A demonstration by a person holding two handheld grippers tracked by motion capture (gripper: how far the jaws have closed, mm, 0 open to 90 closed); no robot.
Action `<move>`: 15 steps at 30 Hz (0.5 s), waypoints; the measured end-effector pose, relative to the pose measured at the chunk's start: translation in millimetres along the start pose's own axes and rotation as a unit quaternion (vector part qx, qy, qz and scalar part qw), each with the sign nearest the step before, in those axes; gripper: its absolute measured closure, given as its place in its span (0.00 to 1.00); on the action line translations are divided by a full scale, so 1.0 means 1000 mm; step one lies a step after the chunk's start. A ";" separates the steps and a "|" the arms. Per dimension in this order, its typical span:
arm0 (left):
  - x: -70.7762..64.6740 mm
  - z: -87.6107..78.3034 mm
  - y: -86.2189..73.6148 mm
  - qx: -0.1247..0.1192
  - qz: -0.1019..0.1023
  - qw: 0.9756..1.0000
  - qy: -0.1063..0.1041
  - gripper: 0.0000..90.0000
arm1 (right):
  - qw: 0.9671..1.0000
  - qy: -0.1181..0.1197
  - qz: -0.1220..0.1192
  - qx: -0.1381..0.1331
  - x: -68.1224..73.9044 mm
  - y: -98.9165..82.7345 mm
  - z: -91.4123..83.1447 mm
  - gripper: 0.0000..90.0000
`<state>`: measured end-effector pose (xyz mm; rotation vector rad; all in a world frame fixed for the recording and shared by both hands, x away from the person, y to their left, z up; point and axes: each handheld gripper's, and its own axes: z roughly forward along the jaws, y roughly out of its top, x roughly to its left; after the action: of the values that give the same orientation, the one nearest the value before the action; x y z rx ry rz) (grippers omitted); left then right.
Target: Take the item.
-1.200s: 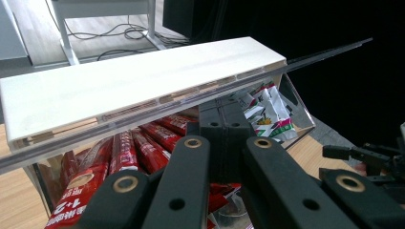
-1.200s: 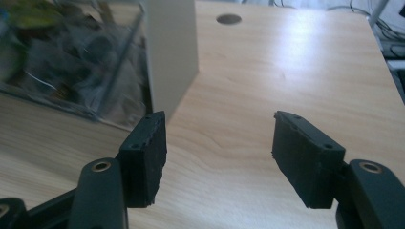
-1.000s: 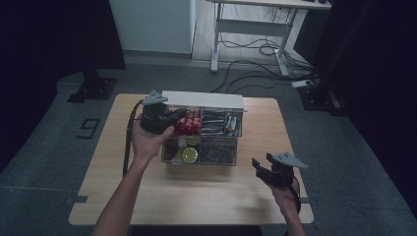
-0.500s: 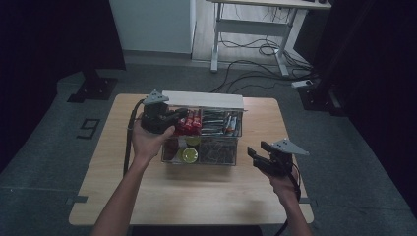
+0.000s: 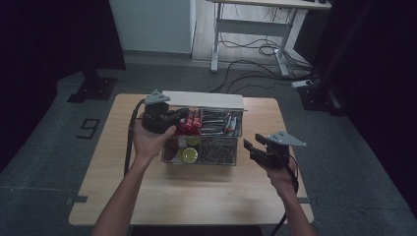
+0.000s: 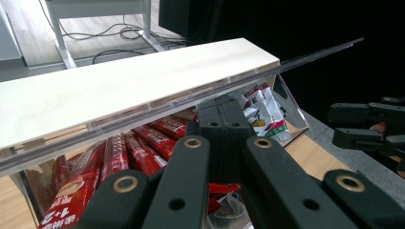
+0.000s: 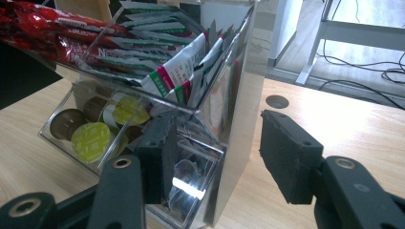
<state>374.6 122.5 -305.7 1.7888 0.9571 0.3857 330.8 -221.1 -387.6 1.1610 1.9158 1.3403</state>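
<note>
Clear organizer box [image 5: 201, 142] sits mid-table. Left gripper [image 5: 183, 114], jaws shut on nothing, rests at the box's top-left compartment over red stick packets [image 6: 143, 152]. Right gripper [image 5: 252, 147] hovers beside the box's right wall, jaws parted, just been closing, nothing between. Advice: approach level, avoid nudging the wall.

Light wood table [image 5: 196, 196] on grey floor [image 5: 44, 167], dim overall. Floor marking reading "9" [image 5: 88, 128] just left of the table. Black stand base [image 5: 93, 88] at back left, dark panel above it. White cabinet [image 5: 152, 24] against the back, strip of pale wood floor beside it. White desk frame [image 5: 255, 29] behind, black cables [image 5: 255, 49] tangled under it. Power strip [image 5: 301, 83] on the floor at right, near another dark base [image 5: 322, 96]. Far left and right sides nearly black. Brightest light at back centre.
</note>
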 end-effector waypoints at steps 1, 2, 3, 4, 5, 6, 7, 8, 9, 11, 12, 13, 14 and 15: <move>0.000 0.000 0.000 0.000 0.000 1.000 0.000 1.00 | 1.000 0.001 0.000 0.001 0.000 0.001 0.001 0.53; 0.000 0.000 0.000 0.000 0.001 1.000 0.000 1.00 | 1.000 0.002 0.001 0.001 0.000 0.002 0.002 0.53; 0.000 0.000 0.000 0.000 0.001 1.000 0.000 1.00 | 1.000 0.002 0.001 0.001 0.000 0.003 0.003 0.53; 0.000 0.000 0.000 0.000 0.001 1.000 0.000 1.00 | 1.000 0.002 0.001 0.001 0.000 0.003 0.003 0.53; 0.000 0.000 0.000 0.000 0.001 1.000 0.000 1.00 | 1.000 0.002 0.000 0.002 0.000 0.006 0.004 0.54; 0.000 0.000 0.000 0.000 0.001 1.000 0.000 1.00 | 1.000 0.002 0.000 0.002 0.000 0.006 0.004 0.54; 0.000 0.000 0.000 0.000 0.001 1.000 0.000 1.00 | 1.000 0.002 -0.001 0.002 0.000 0.007 0.005 0.54; 0.000 0.000 0.000 0.000 0.001 1.000 0.000 1.00 | 1.000 0.002 -0.002 0.002 0.000 0.008 0.006 0.54; 0.000 0.000 0.000 0.000 0.000 1.000 -0.001 1.00 | 1.000 0.003 -0.004 0.003 0.001 0.011 0.007 0.54; 0.000 0.000 0.000 0.000 0.000 1.000 -0.001 1.00 | 1.000 0.005 -0.006 0.002 0.001 0.013 0.009 0.54; 0.000 0.000 0.000 0.000 0.000 1.000 0.000 1.00 | 1.000 0.005 -0.006 0.002 0.001 0.013 0.009 0.54; 0.000 0.000 0.000 0.000 0.000 1.000 -0.001 1.00 | 1.000 0.006 -0.006 0.002 0.002 0.013 0.009 0.54; 0.000 0.000 0.000 0.000 0.000 1.000 -0.001 1.00 | 1.000 0.006 -0.008 0.002 0.002 0.014 0.011 0.54; 0.000 0.000 0.001 0.000 0.000 1.000 -0.001 1.00 | 1.000 0.007 -0.009 0.003 0.003 0.016 0.013 0.54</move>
<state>375.0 122.3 -305.3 1.7896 0.9561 0.3839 345.6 -210.0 -377.9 1.1377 1.9368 1.3368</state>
